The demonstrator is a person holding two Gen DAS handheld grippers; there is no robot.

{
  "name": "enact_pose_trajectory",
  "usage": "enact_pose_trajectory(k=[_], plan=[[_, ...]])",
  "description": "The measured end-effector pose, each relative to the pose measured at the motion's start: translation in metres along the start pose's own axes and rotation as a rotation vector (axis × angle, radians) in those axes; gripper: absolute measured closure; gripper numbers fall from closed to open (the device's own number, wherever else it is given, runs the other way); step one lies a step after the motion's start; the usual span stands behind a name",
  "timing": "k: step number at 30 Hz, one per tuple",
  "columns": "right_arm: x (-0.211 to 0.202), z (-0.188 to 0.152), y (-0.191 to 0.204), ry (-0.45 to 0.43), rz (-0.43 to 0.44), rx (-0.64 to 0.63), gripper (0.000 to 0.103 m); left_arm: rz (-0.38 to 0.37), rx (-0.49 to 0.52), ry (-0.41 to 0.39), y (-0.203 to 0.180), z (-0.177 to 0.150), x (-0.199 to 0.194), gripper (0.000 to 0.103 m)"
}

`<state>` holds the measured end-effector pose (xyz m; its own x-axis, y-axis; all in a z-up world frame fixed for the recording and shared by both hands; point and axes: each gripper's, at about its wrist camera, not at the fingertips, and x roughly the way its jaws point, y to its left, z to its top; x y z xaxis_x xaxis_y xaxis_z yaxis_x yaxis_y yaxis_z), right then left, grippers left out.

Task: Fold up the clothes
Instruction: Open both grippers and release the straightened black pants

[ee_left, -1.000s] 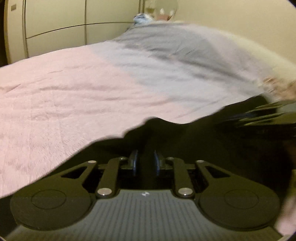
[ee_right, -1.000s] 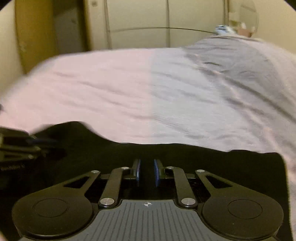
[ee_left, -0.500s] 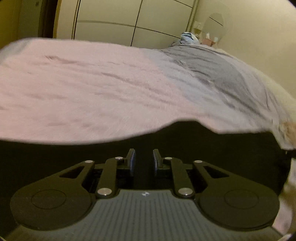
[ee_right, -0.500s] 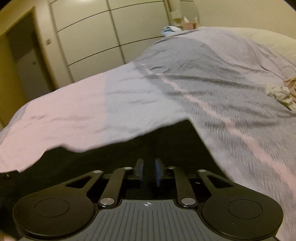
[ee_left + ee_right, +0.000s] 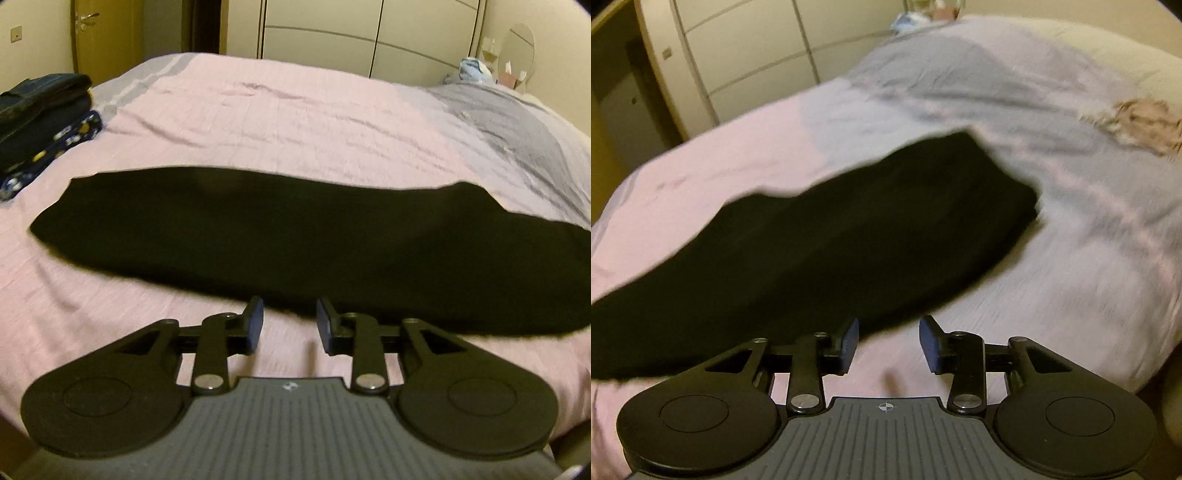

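Note:
A black garment (image 5: 295, 243) lies folded into a long band across the pink bedspread (image 5: 280, 122). It also shows in the right wrist view (image 5: 820, 251), running from lower left to upper right. My left gripper (image 5: 290, 319) is open and empty, just short of the garment's near edge. My right gripper (image 5: 888, 336) is open and empty, at the near edge of the garment close to its right end.
A stack of folded dark clothes (image 5: 40, 114) sits at the bed's left edge. A crumpled beige garment (image 5: 1141, 123) lies on the grey part of the bedspread (image 5: 997, 85) to the right. Wardrobe doors (image 5: 369, 37) and a door (image 5: 107, 33) stand beyond the bed.
Both grippers were shut on the black garment and holding it up. Now both have opened and pulled back, and the garment lies flat on the bed.

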<state>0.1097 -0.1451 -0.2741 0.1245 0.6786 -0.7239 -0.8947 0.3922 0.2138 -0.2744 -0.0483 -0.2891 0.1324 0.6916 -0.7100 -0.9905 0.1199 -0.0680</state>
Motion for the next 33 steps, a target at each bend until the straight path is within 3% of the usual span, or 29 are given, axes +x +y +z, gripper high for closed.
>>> enact_pose_trajectory(k=[5, 10, 17, 24, 28, 33], plan=[[-0.021, -0.037, 0.049, 0.049, 0.000, -0.021, 0.062, 0.089, -0.006, 0.047, 0.036, -0.022, -0.038, 0.075], [-0.049, -0.046, 0.100, 0.005, 0.026, -0.137, 0.053, 0.138, -0.051, 0.028, 0.062, -0.030, -0.069, 0.067], [-0.057, -0.055, 0.123, 0.004, 0.020, -0.200, 0.050, 0.138, -0.071, 0.002, 0.075, -0.029, -0.092, 0.063], [-0.053, -0.058, 0.121, 0.013, 0.006, -0.201, 0.050, 0.118, -0.073, -0.009, 0.077, -0.026, -0.091, 0.063], [-0.047, -0.055, 0.119, 0.019, -0.008, -0.191, 0.049, 0.068, -0.108, -0.006, 0.085, -0.026, -0.080, 0.063], [-0.023, -0.052, 0.108, 0.072, -0.021, -0.160, 0.049, -0.079, -0.355, 0.006, 0.133, -0.034, -0.057, 0.063]])
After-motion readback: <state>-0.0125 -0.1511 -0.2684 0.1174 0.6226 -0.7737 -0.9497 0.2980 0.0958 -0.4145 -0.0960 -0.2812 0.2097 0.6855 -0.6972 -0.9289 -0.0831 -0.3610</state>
